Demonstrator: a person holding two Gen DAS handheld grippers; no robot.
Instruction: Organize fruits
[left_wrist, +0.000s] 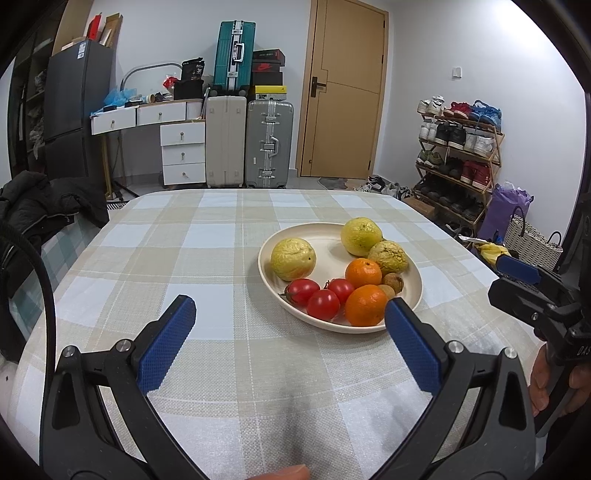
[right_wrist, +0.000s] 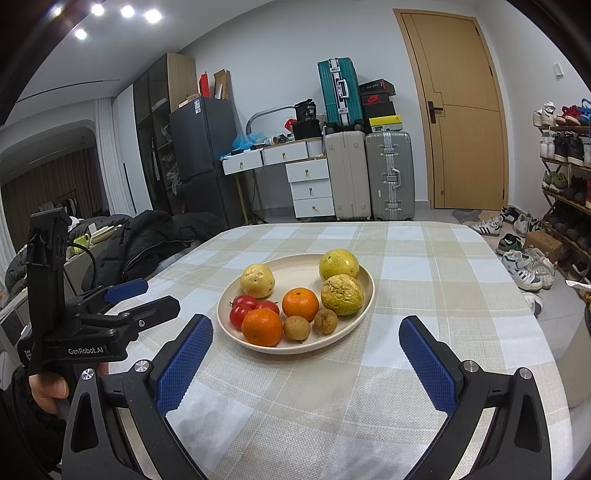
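A cream plate (left_wrist: 267, 258) (right_wrist: 295, 264) sits on the checked tablecloth and holds three yellow-green fruits (left_wrist: 293, 258) (right_wrist: 257, 280), two oranges (left_wrist: 365, 305) (right_wrist: 262, 327), three red tomatoes (left_wrist: 322, 304) (right_wrist: 240, 315) and two small brown fruits (left_wrist: 393, 282) (right_wrist: 296, 327). My left gripper (left_wrist: 290, 308) is open and empty, just short of the plate's near-left side. My right gripper (right_wrist: 306, 328) is open and empty, in front of the plate's near rim. Each gripper shows at the edge of the other's view.
The table (left_wrist: 184, 258) (right_wrist: 443, 295) has rounded corners. A black jacket (left_wrist: 44, 206) (right_wrist: 147, 236) lies off its left side. Suitcases (left_wrist: 269, 144), a drawer desk, a door and a shoe rack (left_wrist: 458, 162) stand behind. A woven basket (left_wrist: 528, 240) sits at right.
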